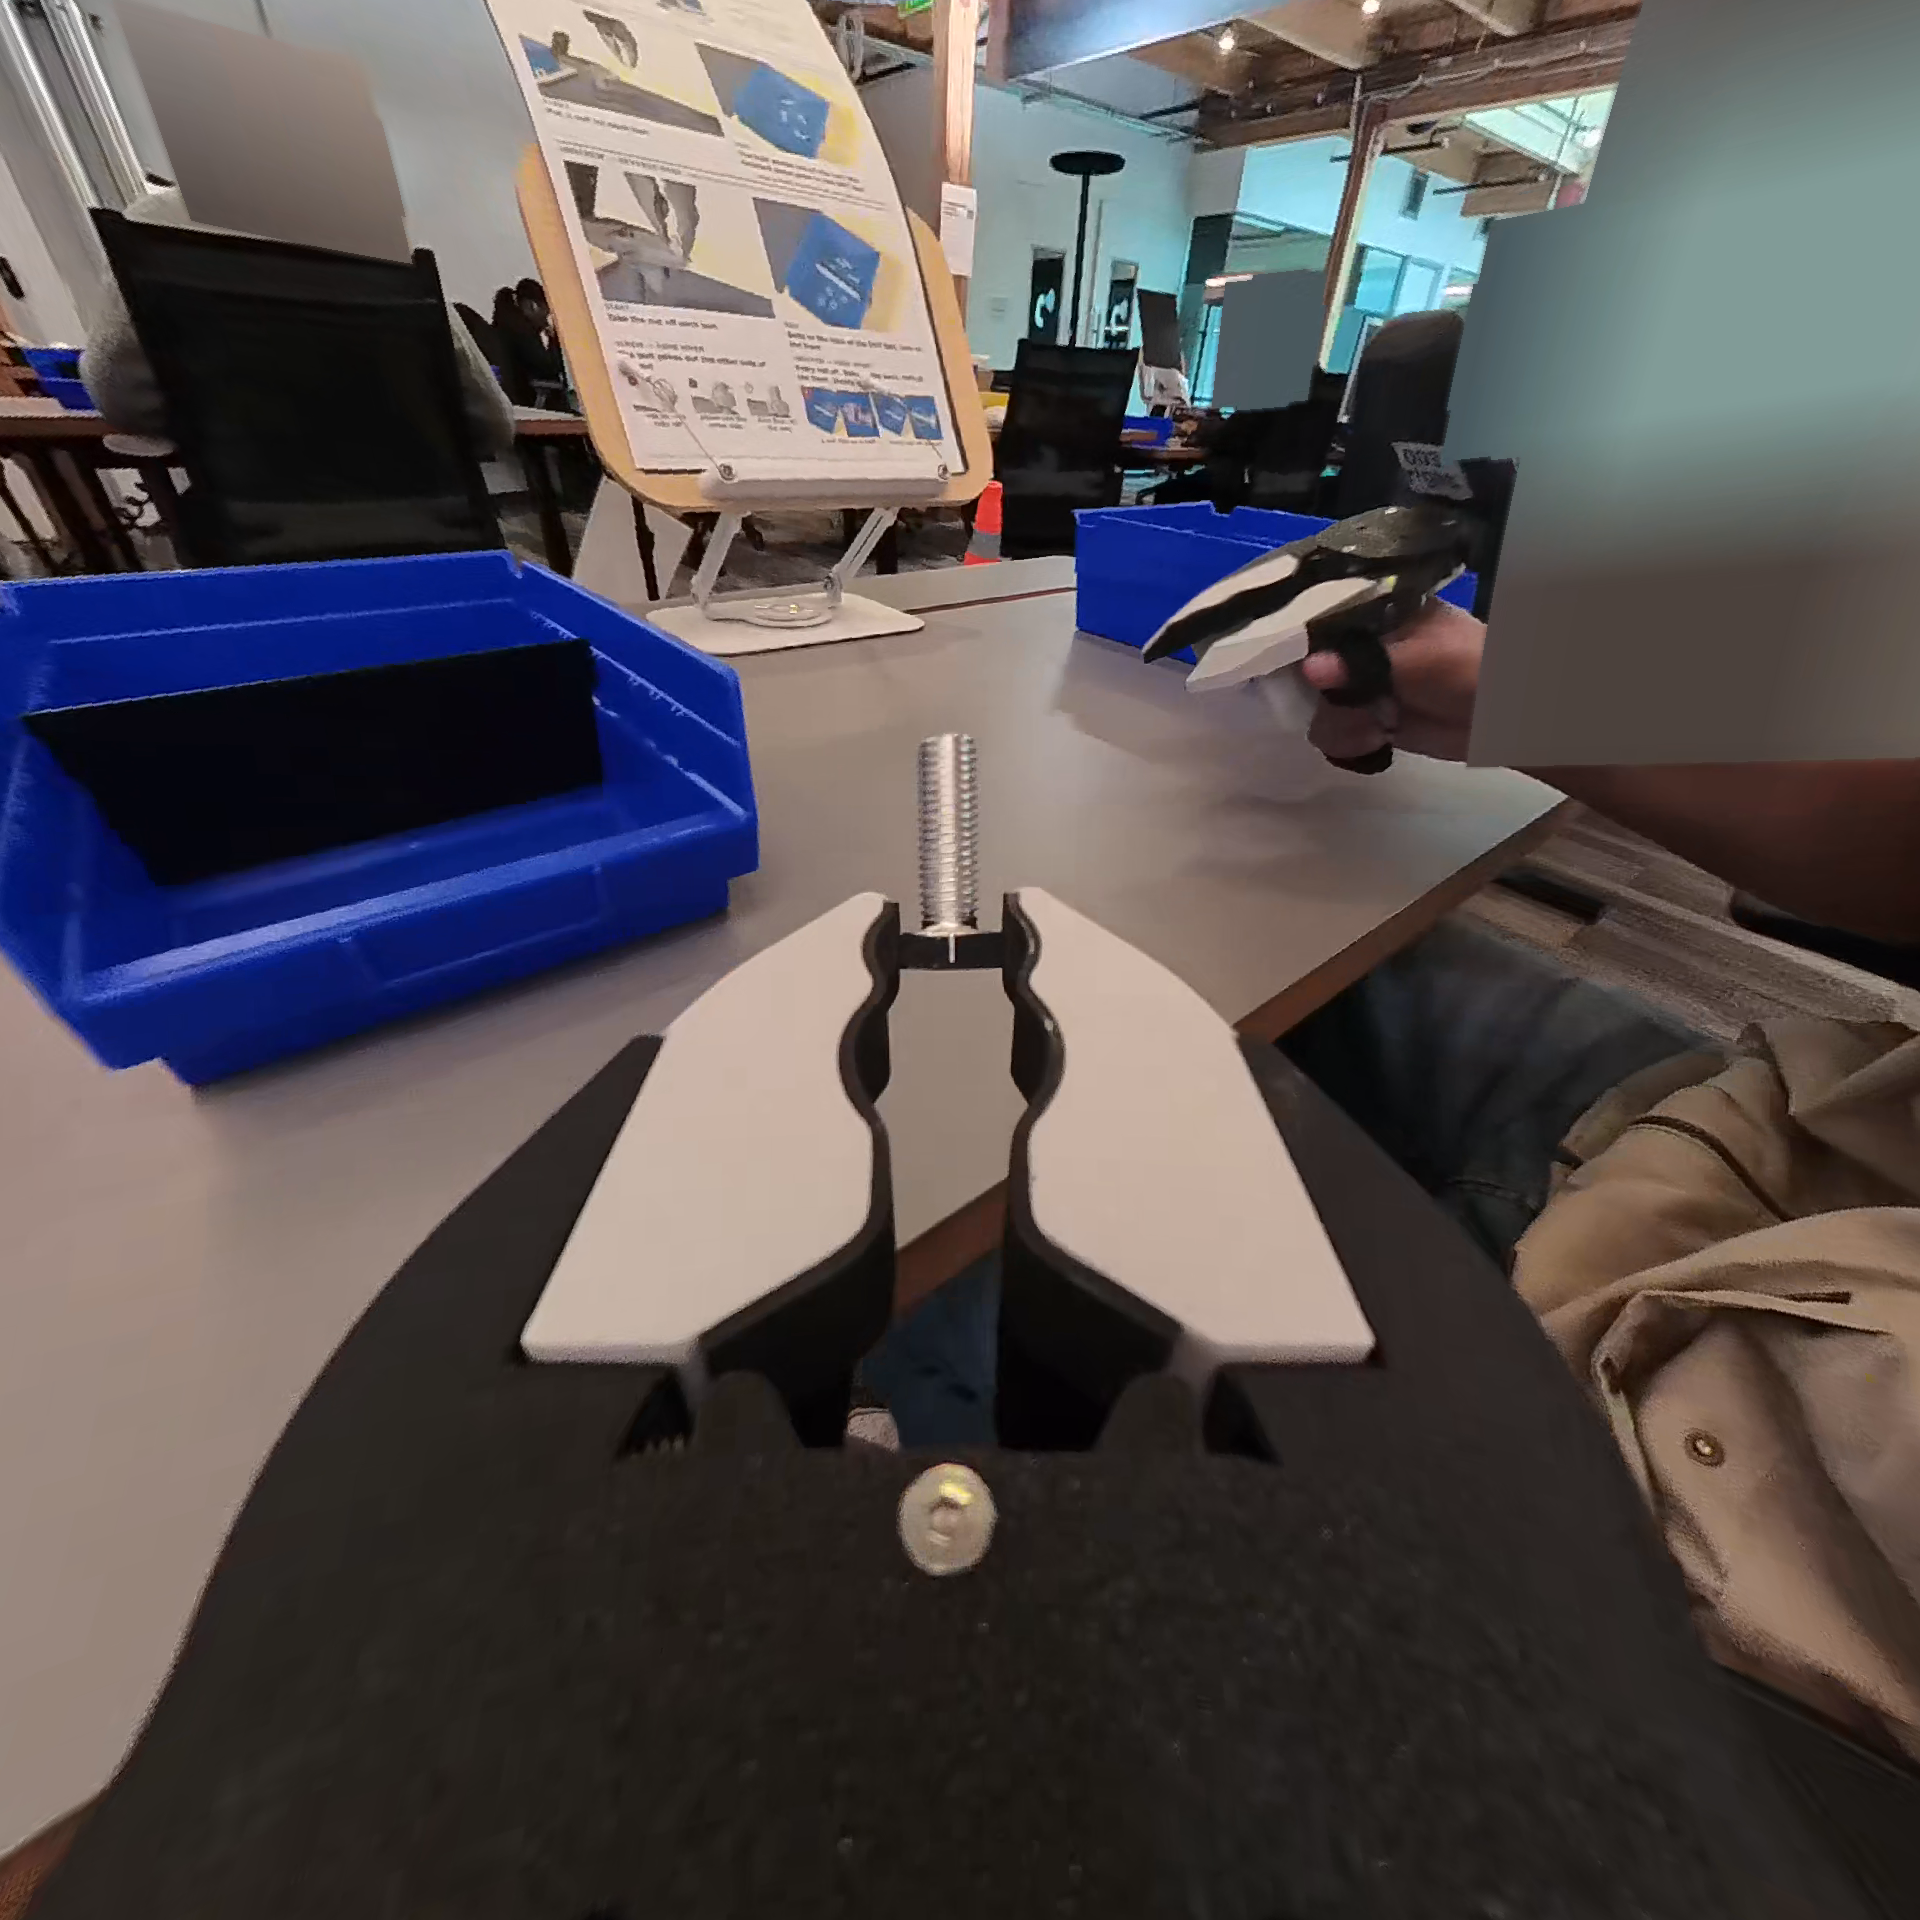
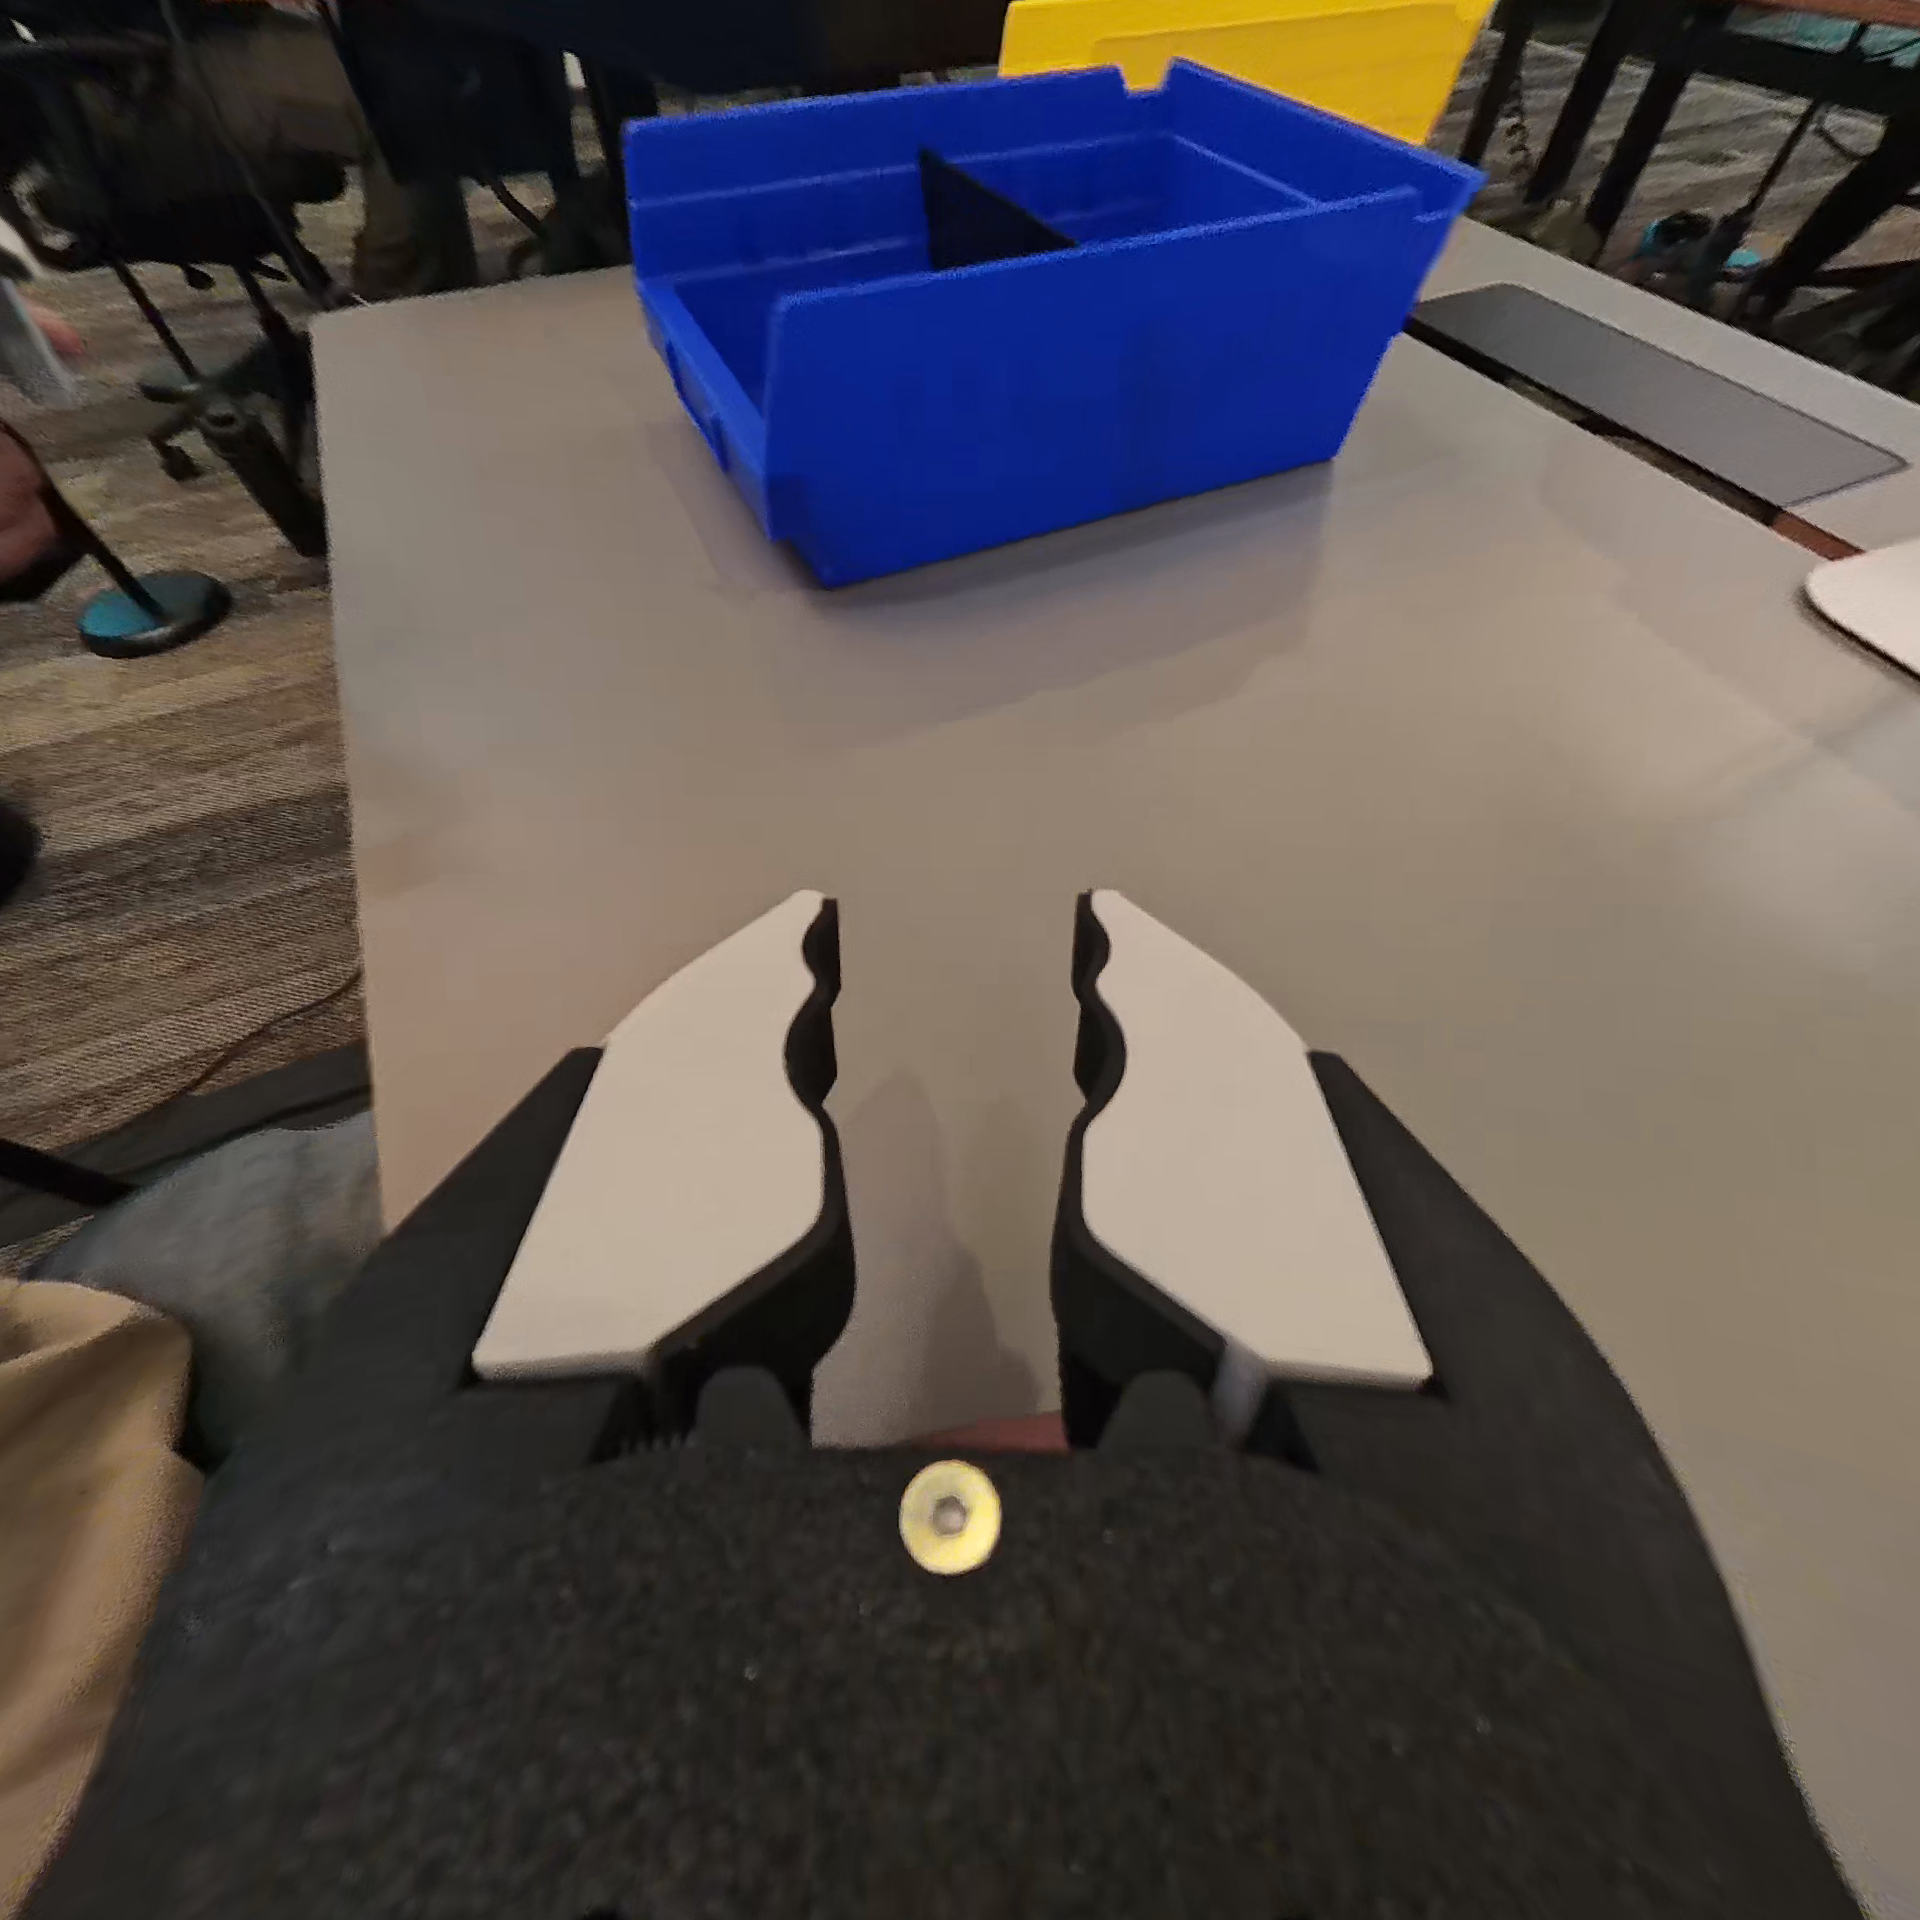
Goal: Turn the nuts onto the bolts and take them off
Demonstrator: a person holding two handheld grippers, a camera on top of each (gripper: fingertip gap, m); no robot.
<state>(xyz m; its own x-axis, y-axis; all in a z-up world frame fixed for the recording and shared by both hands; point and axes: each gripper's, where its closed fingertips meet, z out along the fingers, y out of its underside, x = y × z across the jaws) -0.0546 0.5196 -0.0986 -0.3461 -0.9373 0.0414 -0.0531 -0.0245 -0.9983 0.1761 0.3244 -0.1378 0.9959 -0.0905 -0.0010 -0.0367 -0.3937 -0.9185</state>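
Observation:
My left gripper (image 1: 950,920) is shut on the head end of a silver threaded bolt (image 1: 947,831), which sticks out straight ahead from the fingertips over the grey table (image 1: 1143,831). No nut shows on the bolt's bare thread. My right gripper (image 2: 956,925) is open and empty above the table near its front edge. It also shows far right in the left wrist view (image 1: 1184,660), held by a hand, apart from the bolt. No loose nut is in view.
A blue bin (image 1: 436,894) with a black divider stands left of the bolt. Another blue bin (image 2: 1039,343) with a black divider stands ahead of the right gripper. An instruction sheet on a stand (image 1: 748,270) stands at the back. The person's beige jacket (image 1: 1714,1299) is at right. One gripper's finger ends stand about 30 cm off the other's.

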